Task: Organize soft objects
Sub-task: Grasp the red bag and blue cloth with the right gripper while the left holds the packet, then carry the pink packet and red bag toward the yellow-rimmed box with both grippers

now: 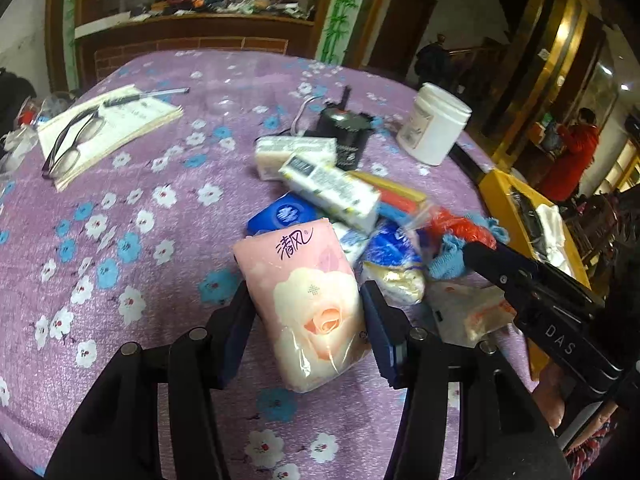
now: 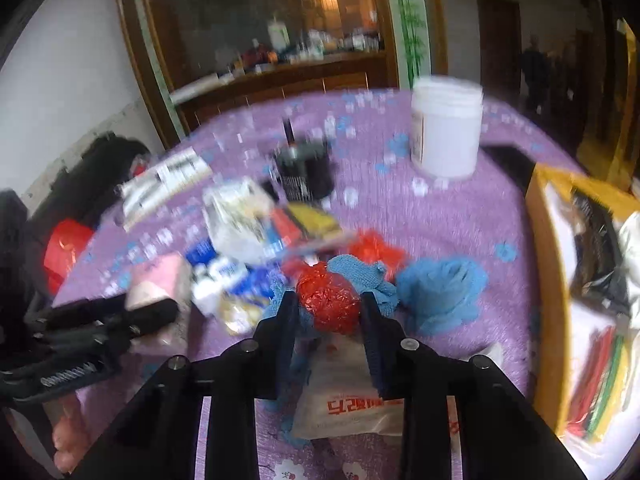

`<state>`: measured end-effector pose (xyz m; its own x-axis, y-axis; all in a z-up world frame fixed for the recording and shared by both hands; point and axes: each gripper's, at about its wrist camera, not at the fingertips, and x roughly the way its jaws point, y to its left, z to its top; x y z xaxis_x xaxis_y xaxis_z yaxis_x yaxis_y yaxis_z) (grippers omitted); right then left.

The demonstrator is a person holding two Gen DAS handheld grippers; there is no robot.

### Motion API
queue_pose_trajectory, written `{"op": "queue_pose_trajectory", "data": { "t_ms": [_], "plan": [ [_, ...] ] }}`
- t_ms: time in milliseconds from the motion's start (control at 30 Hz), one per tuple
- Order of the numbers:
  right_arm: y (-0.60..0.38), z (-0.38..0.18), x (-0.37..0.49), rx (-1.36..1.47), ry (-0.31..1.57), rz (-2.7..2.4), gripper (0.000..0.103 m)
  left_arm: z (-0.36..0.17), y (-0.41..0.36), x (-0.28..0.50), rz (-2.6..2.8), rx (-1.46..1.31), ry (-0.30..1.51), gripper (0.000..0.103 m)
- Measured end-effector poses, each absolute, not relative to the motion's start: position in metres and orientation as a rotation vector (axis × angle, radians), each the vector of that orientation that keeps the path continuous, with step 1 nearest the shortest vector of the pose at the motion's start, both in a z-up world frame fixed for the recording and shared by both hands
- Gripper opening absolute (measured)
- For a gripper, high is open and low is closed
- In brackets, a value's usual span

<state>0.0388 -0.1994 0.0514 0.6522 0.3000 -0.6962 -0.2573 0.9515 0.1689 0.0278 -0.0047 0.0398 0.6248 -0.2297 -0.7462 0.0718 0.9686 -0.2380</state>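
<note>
My left gripper [image 1: 306, 300] is shut on a pink tissue pack with a rose print [image 1: 306, 300], held over the purple floral tablecloth [image 1: 120, 240]. My right gripper [image 2: 330, 310] is shut on a crumpled red plastic bag [image 2: 328, 306] that lies with a blue knitted cloth [image 2: 440, 292]. The right gripper also shows at the right of the left wrist view [image 1: 476, 252]. A pile of tissue packs [image 1: 332, 188], blue packs [image 1: 284, 212] and a bagged sponge set [image 1: 392, 194] lies in the middle of the table. A white packet with red print [image 2: 360, 408] lies under the right gripper.
A yellow box [image 2: 548, 280] with soft items inside stands at the right table edge. A white jar [image 1: 434, 124] and a black device [image 1: 344, 132] stand behind the pile. A notebook with glasses and a pen [image 1: 108, 128] lies at the far left.
</note>
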Motion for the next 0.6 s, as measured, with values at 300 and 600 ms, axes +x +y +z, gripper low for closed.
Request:
{"op": "queue_pose_trajectory", "data": {
  "t_ms": [300, 600],
  "plan": [
    [-0.202, 0.067, 0.026, 0.089, 0.733, 0.366, 0.032, 0.052, -0.022, 0.016, -0.208, -0.111, 0.782, 0.052],
    [-0.213, 0.076, 0.020, 0.137, 0.688, 0.373, 0.032, 0.059, -0.040, 0.004, -0.199, -0.014, 0.693, 0.052]
  ]
}}
